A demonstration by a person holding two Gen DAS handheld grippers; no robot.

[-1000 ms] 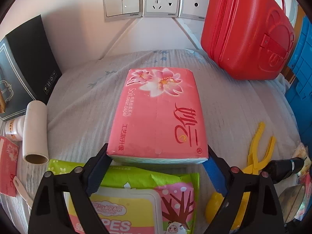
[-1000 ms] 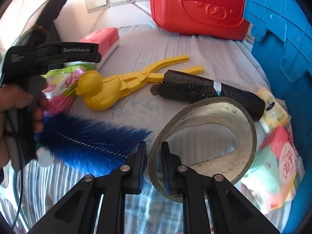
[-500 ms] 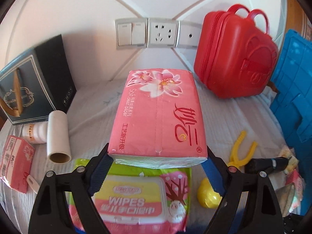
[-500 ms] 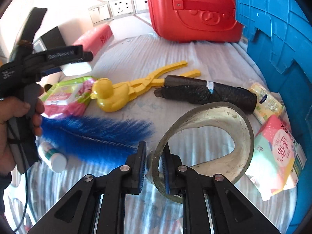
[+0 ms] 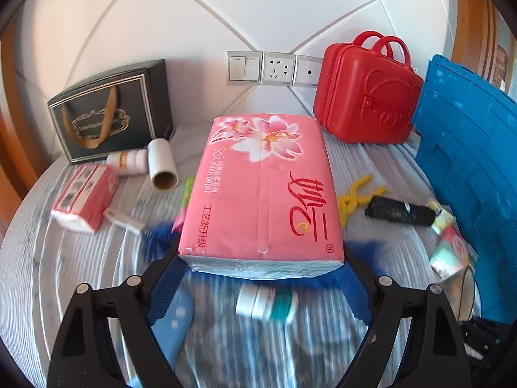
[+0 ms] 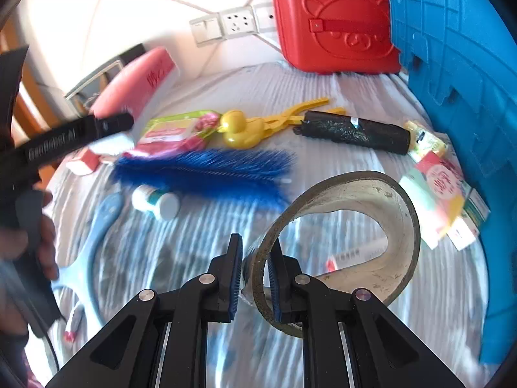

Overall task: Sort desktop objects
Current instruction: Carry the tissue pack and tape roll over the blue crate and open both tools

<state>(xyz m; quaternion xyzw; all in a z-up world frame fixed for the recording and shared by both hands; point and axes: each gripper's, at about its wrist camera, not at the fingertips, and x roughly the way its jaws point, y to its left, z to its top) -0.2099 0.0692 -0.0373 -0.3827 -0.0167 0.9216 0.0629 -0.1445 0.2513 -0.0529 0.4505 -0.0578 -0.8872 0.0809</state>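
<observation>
My left gripper is shut on a pink pack of soft tissue paper, gripped by its two sides and lifted off the striped cloth. From the right wrist view the same pack hangs at the upper left, with a hand on the left gripper's handle. My right gripper is shut on the rim of a roll of clear packing tape, raised above the cloth. On the cloth lie a blue brush, a yellow duck tong, a wipes pack and a black folded umbrella.
A blue plastic crate stands along the right side and a red case against the back wall. A dark gift bag, a white roll and a red box sit at the left. Small packets lie by the crate.
Both grippers have risen and drawn back with their loads. The tissue pack now hangs well above the wipes pack, and more of the table shows under it.
</observation>
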